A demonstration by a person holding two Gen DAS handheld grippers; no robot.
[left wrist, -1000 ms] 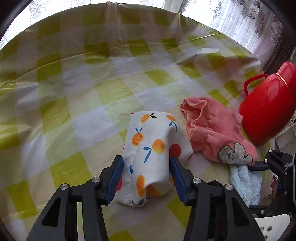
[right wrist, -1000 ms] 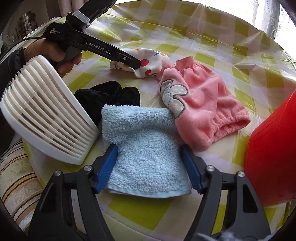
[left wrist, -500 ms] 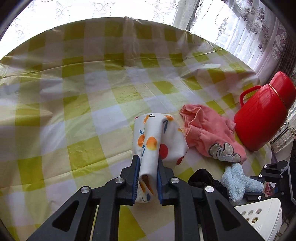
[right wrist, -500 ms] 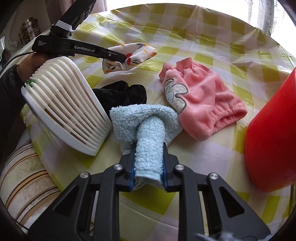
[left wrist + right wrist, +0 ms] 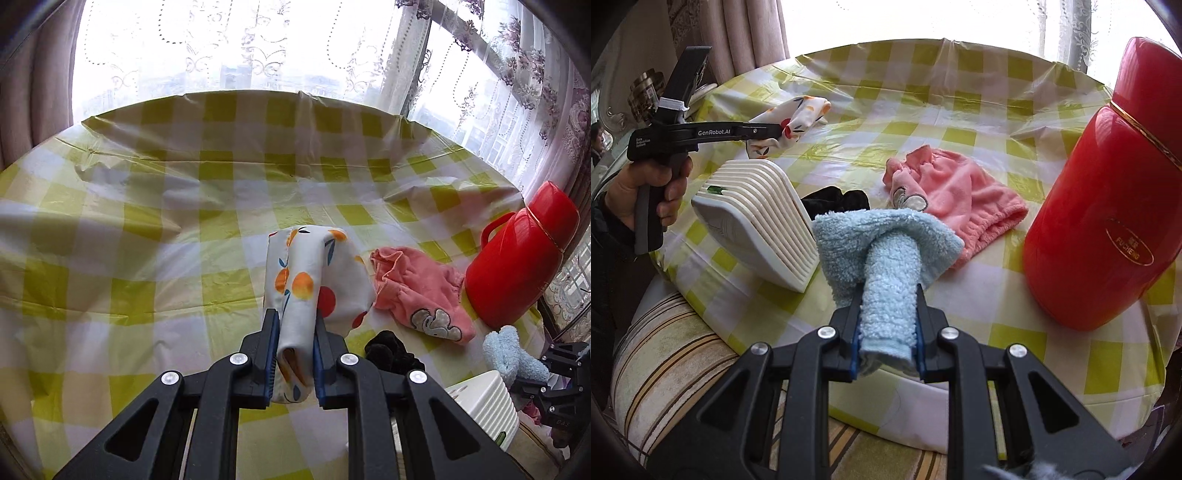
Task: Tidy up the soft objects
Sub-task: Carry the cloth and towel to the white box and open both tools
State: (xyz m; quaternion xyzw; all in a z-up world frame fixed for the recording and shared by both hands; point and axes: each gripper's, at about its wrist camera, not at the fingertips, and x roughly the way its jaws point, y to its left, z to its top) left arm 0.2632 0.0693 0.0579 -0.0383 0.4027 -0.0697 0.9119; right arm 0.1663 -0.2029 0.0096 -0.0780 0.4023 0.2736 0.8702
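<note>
My left gripper (image 5: 294,334) is shut on a white cloth with an orange fruit print (image 5: 306,280), which hangs lifted off the table; the same fruit-print cloth (image 5: 792,120) shows at the left gripper (image 5: 772,130) in the right wrist view. My right gripper (image 5: 886,314) is shut on a fluffy light blue towel (image 5: 886,243), bunched between its blue pads and raised above the table. The blue towel (image 5: 511,354) also appears at the lower right of the left wrist view. A pink cloth (image 5: 960,192) and a black cloth (image 5: 836,199) lie on the table.
A white slatted basket (image 5: 761,218) lies tipped near the table's front left edge. A tall red thermos jug (image 5: 1108,206) stands at the right. The round table wears a yellow-checked plastic cover (image 5: 147,240). A striped cushion (image 5: 665,350) sits below the edge. Lace curtains hang behind.
Both grippers closed on their cloths, the left on the fruit-print one, the right on the blue towel, and both then rose, lifting the cloths off the table.
</note>
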